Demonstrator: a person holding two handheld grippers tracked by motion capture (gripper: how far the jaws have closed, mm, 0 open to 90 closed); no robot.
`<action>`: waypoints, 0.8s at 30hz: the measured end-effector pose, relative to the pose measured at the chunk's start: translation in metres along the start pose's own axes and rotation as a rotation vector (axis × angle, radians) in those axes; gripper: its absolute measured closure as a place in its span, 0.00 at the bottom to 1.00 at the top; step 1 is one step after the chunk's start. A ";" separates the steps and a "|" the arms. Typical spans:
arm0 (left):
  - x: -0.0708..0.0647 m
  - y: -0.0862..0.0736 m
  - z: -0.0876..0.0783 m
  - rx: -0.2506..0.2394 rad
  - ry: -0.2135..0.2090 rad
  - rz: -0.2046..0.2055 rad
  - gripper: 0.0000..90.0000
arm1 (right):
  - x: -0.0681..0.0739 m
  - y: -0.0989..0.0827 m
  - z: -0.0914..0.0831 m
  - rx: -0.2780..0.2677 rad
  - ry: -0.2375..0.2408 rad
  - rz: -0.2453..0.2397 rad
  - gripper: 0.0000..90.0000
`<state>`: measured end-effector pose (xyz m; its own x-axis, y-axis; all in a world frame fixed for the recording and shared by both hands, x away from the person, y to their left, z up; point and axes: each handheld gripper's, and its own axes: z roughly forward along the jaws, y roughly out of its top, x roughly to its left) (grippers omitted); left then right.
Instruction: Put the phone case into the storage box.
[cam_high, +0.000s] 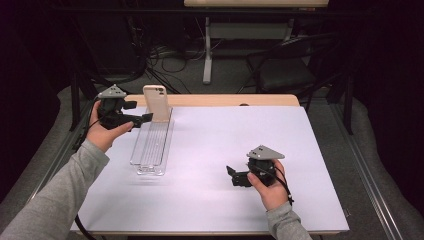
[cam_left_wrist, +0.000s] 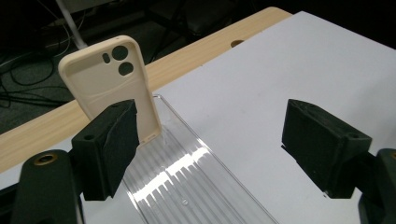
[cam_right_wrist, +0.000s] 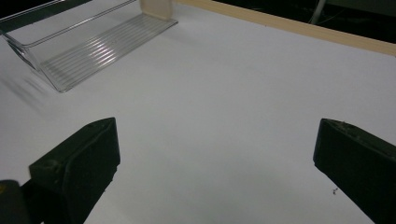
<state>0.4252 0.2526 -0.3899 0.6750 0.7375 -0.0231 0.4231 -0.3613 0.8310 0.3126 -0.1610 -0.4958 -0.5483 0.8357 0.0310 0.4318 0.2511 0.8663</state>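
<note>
A cream phone case (cam_high: 156, 102) stands upright at the far end of a long clear plastic tray (cam_high: 150, 147) on the left of the white mat. My left gripper (cam_high: 141, 112) hovers just left of the case, open. In the left gripper view the case (cam_left_wrist: 105, 79) rises beyond the left jaw, its camera holes at the top. The tray (cam_left_wrist: 187, 182) runs between the wide jaws of the left gripper (cam_left_wrist: 210, 126), and no pad touches the case. My right gripper (cam_high: 231, 176) is open low over the mat at the near right. Nothing lies between the spread fingers of the right gripper (cam_right_wrist: 215, 140).
A white mat (cam_high: 215, 140) covers most of the wooden table, whose bare far edge (cam_high: 225, 100) has a small hole. Beyond it are a dark chair (cam_high: 285, 70), a white table leg (cam_high: 207, 50) and floor cables. The tray (cam_right_wrist: 88, 51) and the case's foot (cam_right_wrist: 156, 8) lie far ahead of the right gripper.
</note>
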 end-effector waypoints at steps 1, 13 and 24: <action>-0.001 0.000 0.000 -0.002 -0.005 -0.001 0.21 | 0.000 0.000 -0.001 0.002 0.001 -0.002 0.00; -0.019 -0.016 -0.003 -0.016 -0.072 -0.006 0.17 | -0.002 -0.003 -0.007 0.003 0.000 -0.010 0.00; -0.030 -0.037 -0.009 -0.037 -0.119 -0.002 0.06 | -0.011 -0.007 -0.015 -0.004 -0.010 -0.004 0.00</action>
<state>0.3840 0.2489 -0.4151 0.7422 0.6643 -0.0883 0.4032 -0.3373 0.8507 0.3046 -0.1793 -0.4950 -0.5423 0.8399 0.0228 0.4272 0.2523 0.8682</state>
